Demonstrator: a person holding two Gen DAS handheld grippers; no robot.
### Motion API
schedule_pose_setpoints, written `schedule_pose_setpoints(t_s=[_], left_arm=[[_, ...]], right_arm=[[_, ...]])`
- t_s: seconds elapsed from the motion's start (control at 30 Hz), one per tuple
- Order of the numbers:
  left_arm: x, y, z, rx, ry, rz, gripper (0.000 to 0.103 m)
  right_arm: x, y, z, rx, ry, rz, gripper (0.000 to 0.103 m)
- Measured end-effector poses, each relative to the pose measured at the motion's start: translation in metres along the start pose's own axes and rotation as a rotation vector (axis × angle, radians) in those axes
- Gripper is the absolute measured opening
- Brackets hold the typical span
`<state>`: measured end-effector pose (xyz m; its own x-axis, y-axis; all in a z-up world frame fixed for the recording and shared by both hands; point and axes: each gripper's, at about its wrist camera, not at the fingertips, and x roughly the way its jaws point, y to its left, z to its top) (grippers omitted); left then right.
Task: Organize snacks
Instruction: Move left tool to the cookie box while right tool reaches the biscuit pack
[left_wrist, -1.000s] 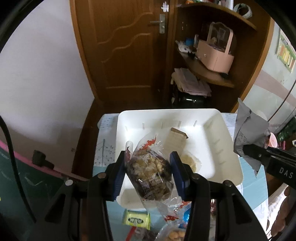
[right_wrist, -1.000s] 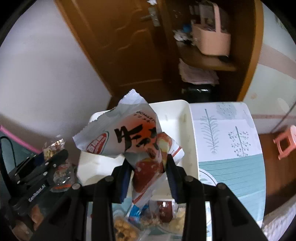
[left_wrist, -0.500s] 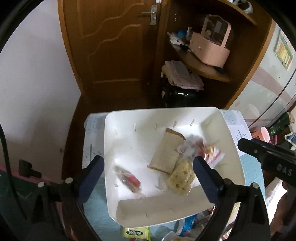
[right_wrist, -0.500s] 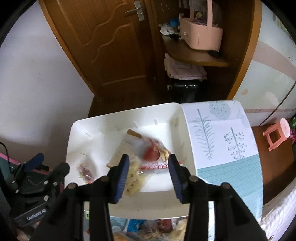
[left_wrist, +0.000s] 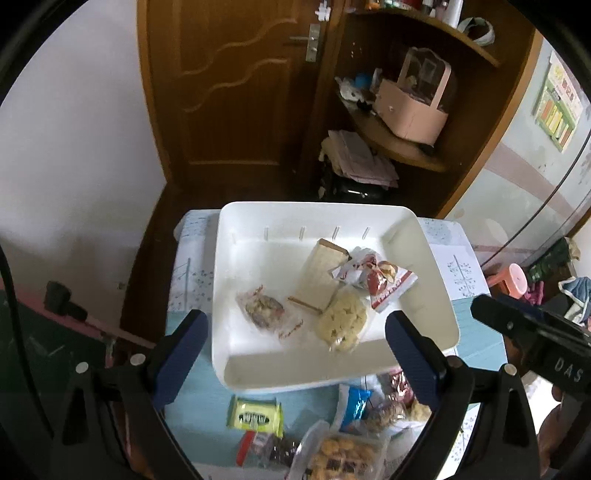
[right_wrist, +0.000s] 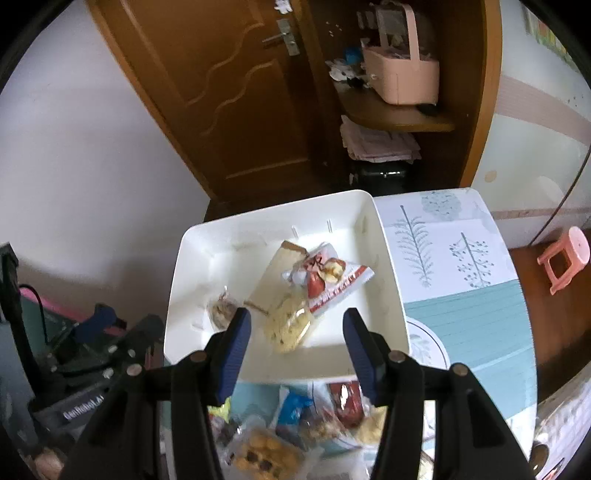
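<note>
Snacks are being gathered into the white bin (left_wrist: 436, 295): four packets are lying inside it, among them a red-and-white packet (left_wrist: 373, 275) and a clear bag of pale biscuits (left_wrist: 343, 321). More are waiting in a pile (left_wrist: 343, 435) just outside the bin's near wall, including a yellow-green packet (left_wrist: 255, 413). Above that wall, the left gripper (left_wrist: 295, 332) is being held wide apart and empty; the right gripper (right_wrist: 295, 332) is being opened, nothing between its jaws. "GenRobot.AI" is being shown on the left gripper's body.
</note>
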<state>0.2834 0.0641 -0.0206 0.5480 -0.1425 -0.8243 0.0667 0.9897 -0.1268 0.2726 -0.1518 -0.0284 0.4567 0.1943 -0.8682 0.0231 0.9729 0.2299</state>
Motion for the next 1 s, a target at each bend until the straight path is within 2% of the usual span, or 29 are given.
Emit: schedule_pose_setpoints(t_s=[0.1,0.27,0.5,0.63,0.7,1.0], left_arm=[[-0.023,-0.008,-0.017,0.008,-0.025,0.028,0.096],[-0.061,-0.015,-0.052,-0.06,-0.023,0.005,0.096],[-0.097,-0.036,-0.107,-0.072,-0.057,0.067,0.096],[-0.1,-0.041,-0.138,-0.094,-0.047,0.106,0.096],[-0.095,-0.043,-0.153,-0.094,-0.014,0.115,0.096],[-0.049,-0.039,-0.198,-0.161,0.146,0.053,0.096]], right_arm=[[-0.02,-0.004,-0.02,-0.032,-0.007,0.008,0.052],[-0.055,-0.02,-0.057,-0.087,-0.01,0.013,0.052],[-0.088,-0.058,-0.109,-0.124,0.0,-0.012,0.055],[-0.088,-0.085,-0.14,-0.117,0.035,-0.024,0.056],[-0.083,-0.095,-0.153,-0.111,0.056,-0.02,0.056],[-0.035,-0.108,-0.202,-0.198,0.151,-0.014,0.056]])
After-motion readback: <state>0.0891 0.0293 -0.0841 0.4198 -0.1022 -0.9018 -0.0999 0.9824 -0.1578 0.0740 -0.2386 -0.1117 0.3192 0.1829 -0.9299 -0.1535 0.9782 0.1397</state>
